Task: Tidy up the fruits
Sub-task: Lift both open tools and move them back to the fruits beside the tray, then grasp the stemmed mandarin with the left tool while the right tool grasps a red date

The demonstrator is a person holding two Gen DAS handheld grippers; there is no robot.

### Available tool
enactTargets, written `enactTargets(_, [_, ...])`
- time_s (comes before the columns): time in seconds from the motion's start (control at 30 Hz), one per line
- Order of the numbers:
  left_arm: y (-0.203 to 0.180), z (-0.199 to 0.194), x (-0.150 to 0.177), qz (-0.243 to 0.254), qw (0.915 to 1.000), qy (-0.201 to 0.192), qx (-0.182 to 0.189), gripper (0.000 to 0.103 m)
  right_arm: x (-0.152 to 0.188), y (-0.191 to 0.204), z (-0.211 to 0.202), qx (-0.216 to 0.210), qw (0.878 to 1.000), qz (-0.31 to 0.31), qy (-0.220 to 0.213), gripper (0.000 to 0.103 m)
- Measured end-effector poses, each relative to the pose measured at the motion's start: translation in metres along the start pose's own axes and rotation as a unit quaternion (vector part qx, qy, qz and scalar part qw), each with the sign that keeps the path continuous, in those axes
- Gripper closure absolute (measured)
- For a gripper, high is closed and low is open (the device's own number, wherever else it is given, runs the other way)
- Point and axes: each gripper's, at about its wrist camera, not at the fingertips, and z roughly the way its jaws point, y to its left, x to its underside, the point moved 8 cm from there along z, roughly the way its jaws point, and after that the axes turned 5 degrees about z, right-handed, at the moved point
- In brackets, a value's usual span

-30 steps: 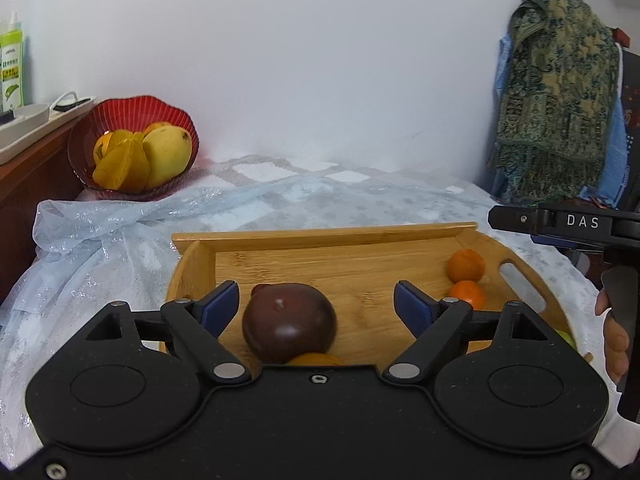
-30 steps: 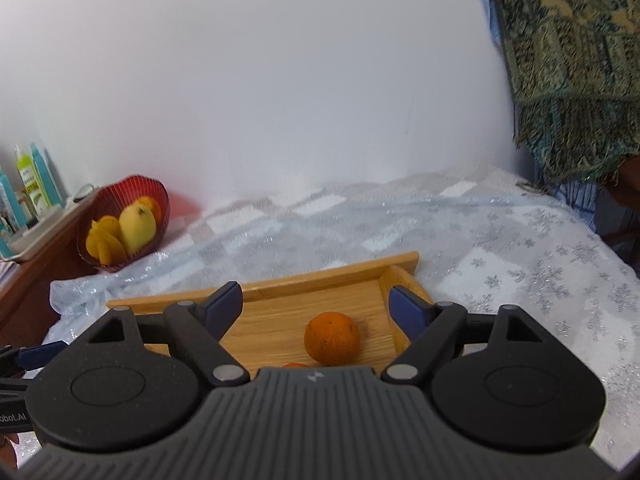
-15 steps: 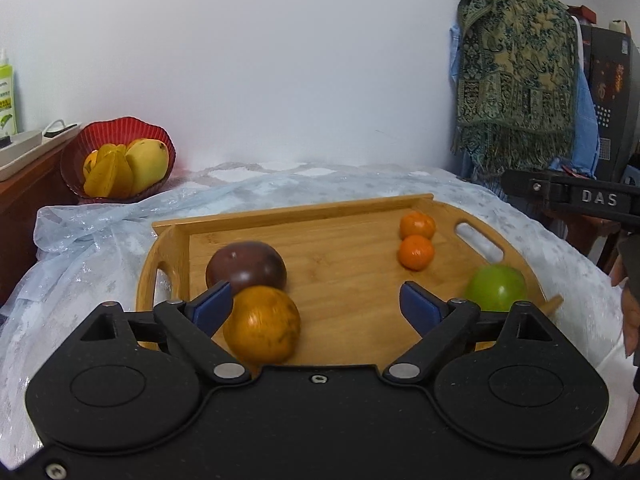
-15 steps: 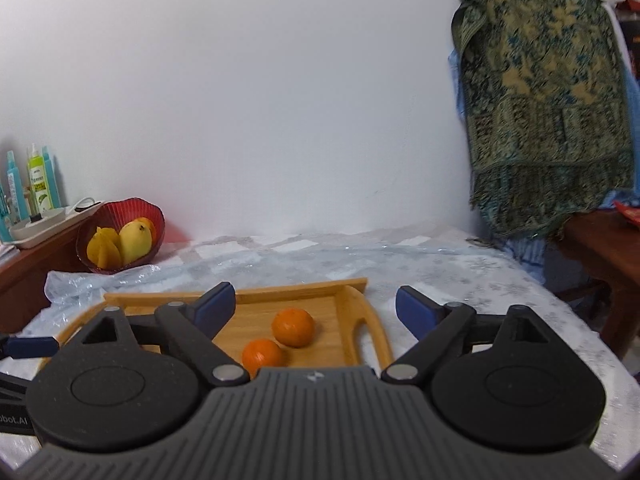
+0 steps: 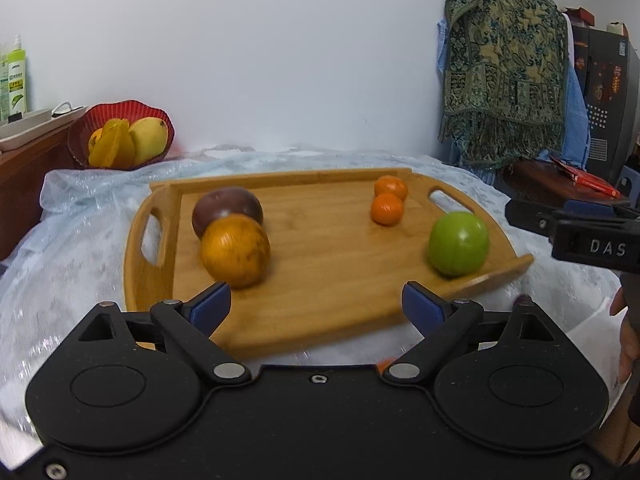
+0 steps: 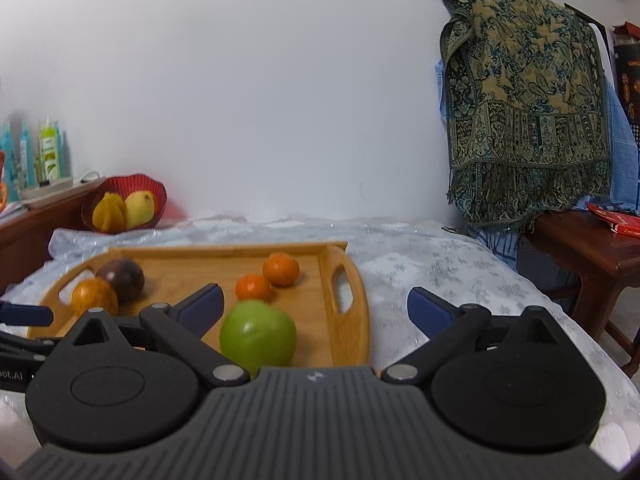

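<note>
A wooden tray (image 5: 340, 272) lies on the table and holds a dark purple fruit (image 5: 227, 210), a large orange (image 5: 235, 250), two small tangerines (image 5: 387, 209) and a green apple (image 5: 458, 243). My left gripper (image 5: 316, 304) is open and empty above the tray's near edge. My right gripper (image 6: 314, 304) is open and empty above the tray's right end, with the green apple (image 6: 258, 334) just in front of its left finger. The right gripper also shows in the left wrist view (image 5: 576, 228). The tray (image 6: 348, 320) and the tangerines (image 6: 253, 287) also show in the right wrist view.
A red bowl (image 5: 120, 136) with a mango and other yellow fruit stands at the back left by a wooden shelf with bottles (image 6: 48, 152). A patterned cloth (image 6: 524, 120) hangs at the right over a wooden side table (image 6: 592, 248). A shiny tablecloth (image 6: 440, 272) covers the table.
Both grippers have pulled back and up from the tray, so the whole tray and all its fruit now show. Both stayed open and empty.
</note>
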Motion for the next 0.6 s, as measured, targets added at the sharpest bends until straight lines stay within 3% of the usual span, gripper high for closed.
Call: enactTargets(0.6, [-0.035, -0.009, 0.044, -0.014, 0.9998, 0.014, -0.001, 0.01, 0.046, -0.006, -0.016, 0.021, 0.999, -0.009, 0.044, 0.001])
